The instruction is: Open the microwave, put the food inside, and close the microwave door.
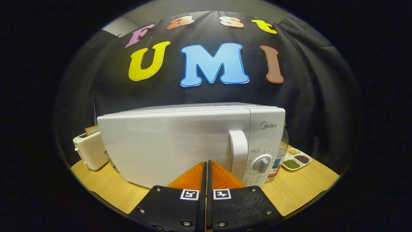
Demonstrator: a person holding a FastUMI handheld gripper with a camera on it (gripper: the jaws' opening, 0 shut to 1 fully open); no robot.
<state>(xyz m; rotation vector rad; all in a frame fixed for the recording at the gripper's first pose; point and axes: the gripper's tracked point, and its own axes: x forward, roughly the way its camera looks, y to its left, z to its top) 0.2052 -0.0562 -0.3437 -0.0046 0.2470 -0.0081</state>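
Observation:
A white microwave (180,141) stands on the wooden table with its door closed. Its vertical white handle (238,151) sits at the door's right side, next to a round grey dial (261,163) on the control panel. My gripper (206,165) is shut, its two orange fingers (193,177) pressed together with nothing between them. The fingertips are right in front of the lower part of the door, a little left of the handle. A white divided dish (296,159) holding green, dark and pale grains lies to the right of the microwave.
A white toaster (90,149) with a slice of bread in it stands left of the microwave. A clear bottle (280,154) stands close behind the microwave's right side. The wooden table (302,187) shows bare wood at the front right.

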